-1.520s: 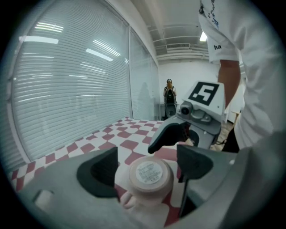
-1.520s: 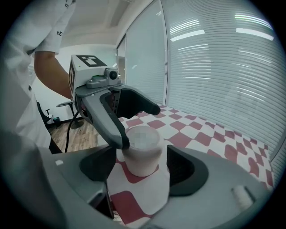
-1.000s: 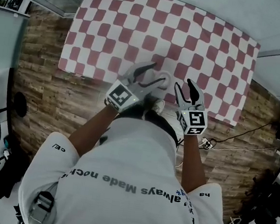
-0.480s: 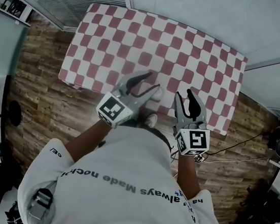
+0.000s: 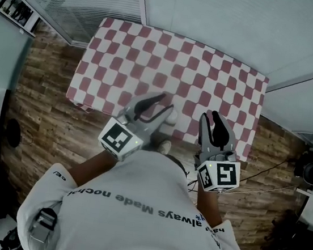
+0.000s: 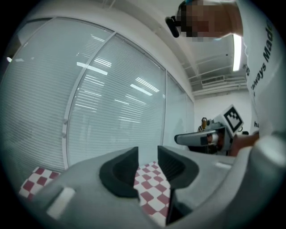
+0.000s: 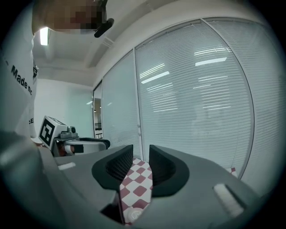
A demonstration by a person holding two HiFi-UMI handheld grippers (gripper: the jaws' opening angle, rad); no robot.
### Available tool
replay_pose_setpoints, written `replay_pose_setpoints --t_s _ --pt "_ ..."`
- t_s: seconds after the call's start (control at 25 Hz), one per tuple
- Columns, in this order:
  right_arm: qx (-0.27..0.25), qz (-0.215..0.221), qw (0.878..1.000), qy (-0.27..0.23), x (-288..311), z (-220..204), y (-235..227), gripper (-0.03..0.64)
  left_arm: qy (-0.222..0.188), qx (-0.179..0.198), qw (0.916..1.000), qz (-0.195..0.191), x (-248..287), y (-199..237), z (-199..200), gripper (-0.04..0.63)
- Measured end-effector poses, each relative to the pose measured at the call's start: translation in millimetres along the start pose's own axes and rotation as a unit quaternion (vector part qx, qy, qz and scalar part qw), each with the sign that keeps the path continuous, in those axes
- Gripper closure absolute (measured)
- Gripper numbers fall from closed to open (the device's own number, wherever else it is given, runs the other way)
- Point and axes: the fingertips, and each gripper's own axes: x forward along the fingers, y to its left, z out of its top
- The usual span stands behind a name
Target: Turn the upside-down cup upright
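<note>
The person stands at the near edge of the table [image 5: 220, 73], its top all red-and-white checks, with both tools lifted clear of it and pointing roughly level toward the slatted blinds [image 6: 111, 112] behind. The left gripper [image 5: 168, 103] is empty: its jaws have just been closing and now stand a narrow gap apart, with only the checked tabletop showing through. The right gripper [image 5: 210, 117] is much the same, its jaws just drawn in to a slim gap, released, nothing pinched between them. The cup [image 5: 172, 118], small and white, sits on the table near its front edge. In the head view it lies between the two tools, partly covered by the left one's inner finger, and neither holds it. In the right gripper view it shows as a pale round shape low beneath the jaws. Whether it stands mouth up or mouth down I cannot tell. A wooden floor [image 5: 43, 118] runs round the table
</note>
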Motion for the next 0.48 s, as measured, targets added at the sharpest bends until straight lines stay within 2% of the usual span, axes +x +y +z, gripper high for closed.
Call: replay_pose_setpoints --t_s 0.16,0.48 --pt "0.001 0.005 1.0 -0.005 -6.3 16.7 5.7 0.505 -0.005 -0.002 1.0 0.004 -3.7 -1.5 15.3 0.459" --pt "-0.012 0.001 1.0 -0.004 -7.5 27.0 8.4 0.512 0.0 0.001 1.0 -0.002 -1.1 2.1 18.1 0.459"
